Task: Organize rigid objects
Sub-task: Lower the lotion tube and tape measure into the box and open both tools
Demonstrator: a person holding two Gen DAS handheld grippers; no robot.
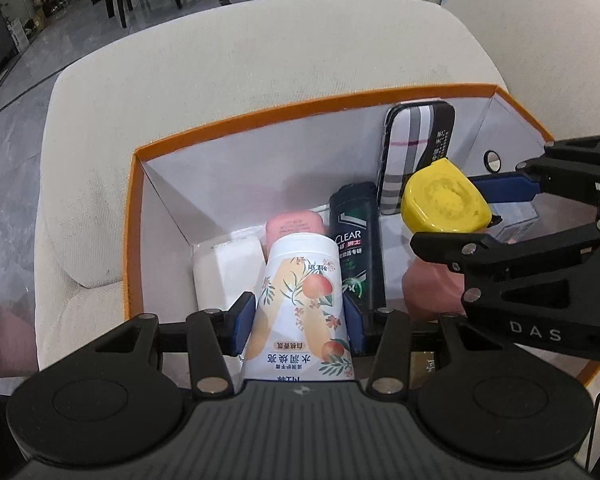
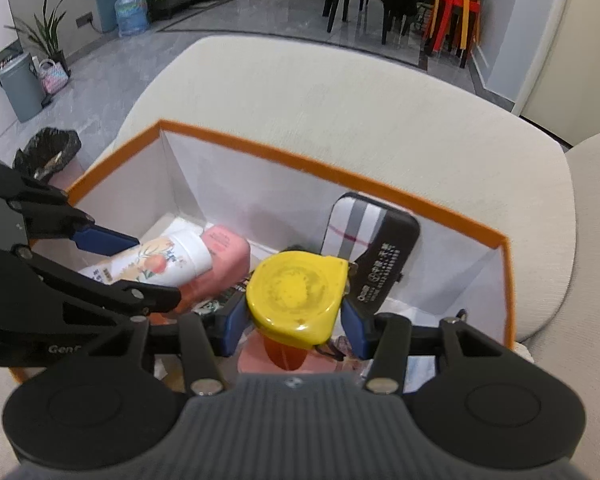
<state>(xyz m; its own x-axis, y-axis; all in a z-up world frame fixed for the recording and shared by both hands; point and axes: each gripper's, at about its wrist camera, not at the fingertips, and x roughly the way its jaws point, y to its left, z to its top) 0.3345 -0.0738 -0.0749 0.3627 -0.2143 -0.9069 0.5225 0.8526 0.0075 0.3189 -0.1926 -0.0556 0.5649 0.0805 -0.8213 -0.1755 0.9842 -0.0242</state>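
An orange-rimmed white box (image 1: 300, 114) sits on a cream sofa. My left gripper (image 1: 296, 326) is shut on a white tube with peach print (image 1: 300, 304), holding it inside the box; it also shows in the right wrist view (image 2: 160, 262). My right gripper (image 2: 296, 320) is shut on a yellow tape measure (image 2: 298, 294), held over the box's right part; it shows in the left wrist view (image 1: 446, 202) too. In the box lie a black CLEAR bottle (image 1: 354, 248), a pink bottle (image 2: 224, 264), a white block (image 1: 226, 272) and a plaid case (image 1: 416, 152) leaning on the back wall.
The cream sofa back (image 2: 340, 112) rises behind the box. A black-lined bin (image 2: 46, 152) stands on the floor to the left. Grey tiled floor, dark chairs and coloured stools (image 2: 456, 16) lie beyond.
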